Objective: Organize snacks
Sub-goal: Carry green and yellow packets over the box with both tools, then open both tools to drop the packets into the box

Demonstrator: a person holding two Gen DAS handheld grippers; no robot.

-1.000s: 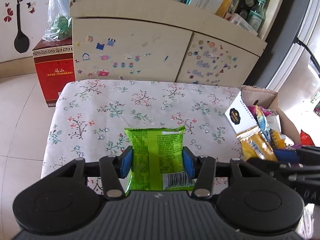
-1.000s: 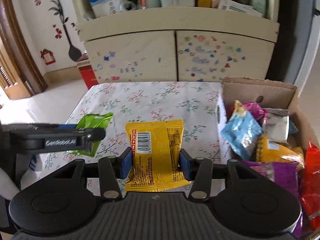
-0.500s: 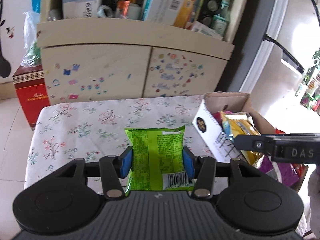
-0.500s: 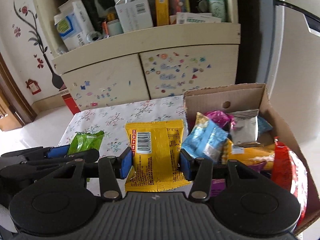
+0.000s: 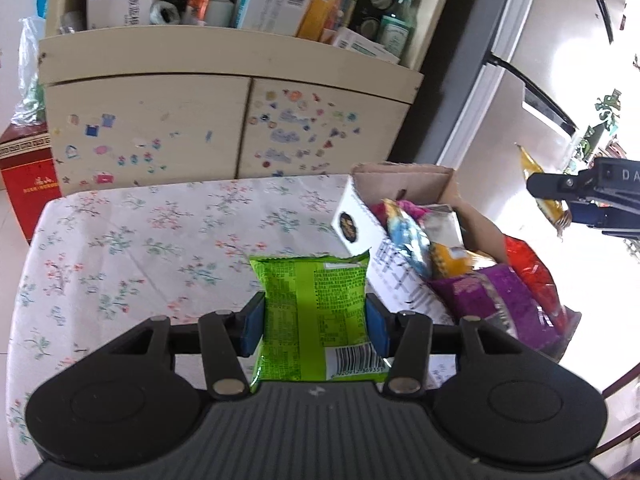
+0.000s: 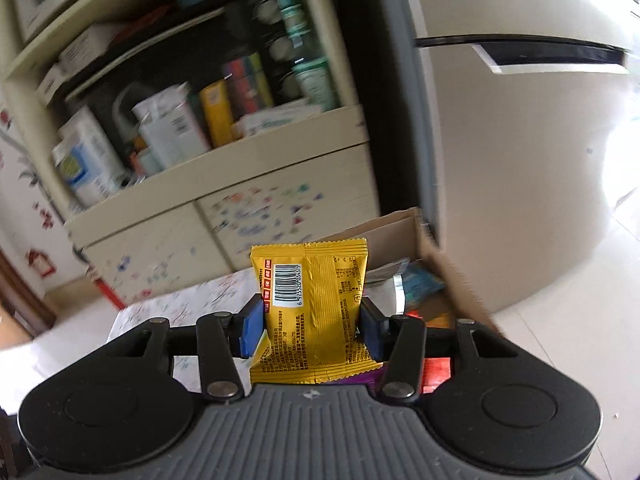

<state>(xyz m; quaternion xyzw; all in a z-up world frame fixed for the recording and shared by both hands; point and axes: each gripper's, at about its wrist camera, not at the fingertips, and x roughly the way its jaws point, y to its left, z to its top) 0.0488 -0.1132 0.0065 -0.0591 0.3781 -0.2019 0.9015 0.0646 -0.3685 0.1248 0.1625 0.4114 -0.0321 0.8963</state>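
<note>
My left gripper (image 5: 314, 326) is shut on a green snack packet (image 5: 314, 316), held above the floral-cloth table (image 5: 132, 240) just left of the cardboard box (image 5: 404, 178). The box holds several snack bags, among them a purple bag (image 5: 492, 300) and a red bag (image 5: 532, 268). My right gripper (image 6: 311, 330) is shut on a yellow snack packet (image 6: 316, 304), barcode side facing the camera, raised over the box (image 6: 448, 272). In the left wrist view the right gripper (image 5: 576, 192) shows at the far right, high above the box, with the yellow packet (image 5: 538, 184) in it.
A beige cabinet (image 5: 160, 120) with stickers on its doors stands behind the table, its open shelf crowded with boxes and bottles. A red carton (image 5: 28, 172) sits on the floor to the left. A white appliance (image 6: 520, 140) rises to the right of the box.
Both grippers moved right toward the box, each keeping its packet. The right gripper rose and rolled, so its view now tilts and shows the shelf and the box's far corner.
</note>
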